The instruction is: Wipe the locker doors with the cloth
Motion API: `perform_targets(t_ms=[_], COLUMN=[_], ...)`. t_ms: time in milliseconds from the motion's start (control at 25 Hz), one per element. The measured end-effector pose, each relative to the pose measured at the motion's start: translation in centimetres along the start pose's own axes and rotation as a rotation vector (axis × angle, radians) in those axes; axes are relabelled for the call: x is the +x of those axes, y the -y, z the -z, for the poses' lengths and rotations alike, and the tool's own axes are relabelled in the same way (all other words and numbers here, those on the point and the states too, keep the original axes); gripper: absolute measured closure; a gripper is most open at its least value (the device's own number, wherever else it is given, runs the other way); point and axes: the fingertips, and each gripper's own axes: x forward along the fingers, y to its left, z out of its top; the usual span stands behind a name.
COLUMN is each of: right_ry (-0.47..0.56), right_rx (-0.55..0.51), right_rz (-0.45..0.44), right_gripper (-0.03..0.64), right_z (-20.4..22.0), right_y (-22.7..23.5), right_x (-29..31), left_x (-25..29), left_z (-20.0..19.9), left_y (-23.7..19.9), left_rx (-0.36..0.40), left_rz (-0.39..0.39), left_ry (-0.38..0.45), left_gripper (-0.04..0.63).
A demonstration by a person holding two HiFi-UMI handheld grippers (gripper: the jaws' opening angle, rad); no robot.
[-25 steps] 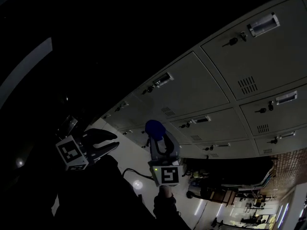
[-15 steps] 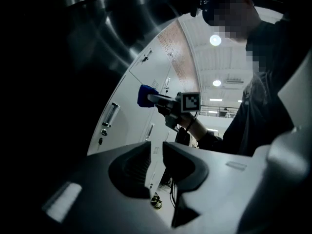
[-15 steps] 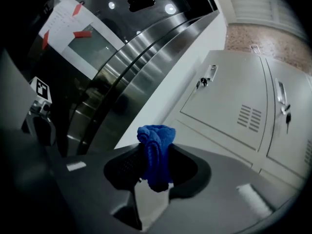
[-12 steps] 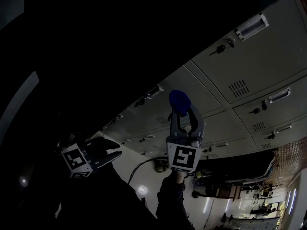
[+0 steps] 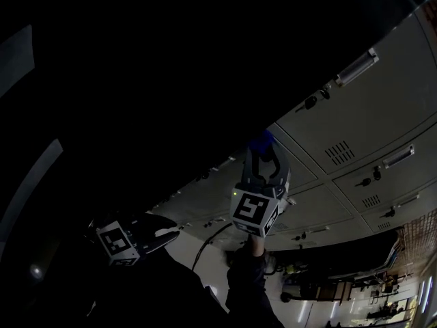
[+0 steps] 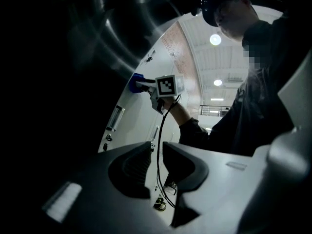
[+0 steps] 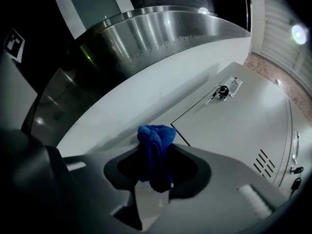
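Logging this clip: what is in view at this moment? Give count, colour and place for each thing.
Locker doors: several, pale grey, in a bank ahead and to the right.
Steel surface: one, silvery, above the lockers.
Cloth: one, blue, bunched in the right gripper, at the lockers' upper edge.
Cable: one, black, hanging from the right gripper.
Sleeve: one, dark, below the right gripper.
Left gripper: grey, held low, fingers slightly apart, empty.
Right gripper: grey, raised, fingers shut on the cloth.
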Motion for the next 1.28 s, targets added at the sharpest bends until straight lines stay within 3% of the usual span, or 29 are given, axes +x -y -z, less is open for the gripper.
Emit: perform_targets(t_ms=[1000, 1280], right_ry=[-0.210, -0.209], right_rx=[0.188, 0.197], right_rz=[-0.298, -0.347], right_gripper=[0.486, 0.488], right_z=[12.7, 13.0], right_y=[-16.3, -18.8], right_x=[-0.2, -1.4], left_x=[-0.3, -0.5], left_z=[2.0, 2.1], left_y=[0.9, 0.9], left_rx=[-0.035, -0.037], left_rz=[0.043, 0.035], left_ry=[-0.092, -0.110], left_gripper=[0.537, 0.537])
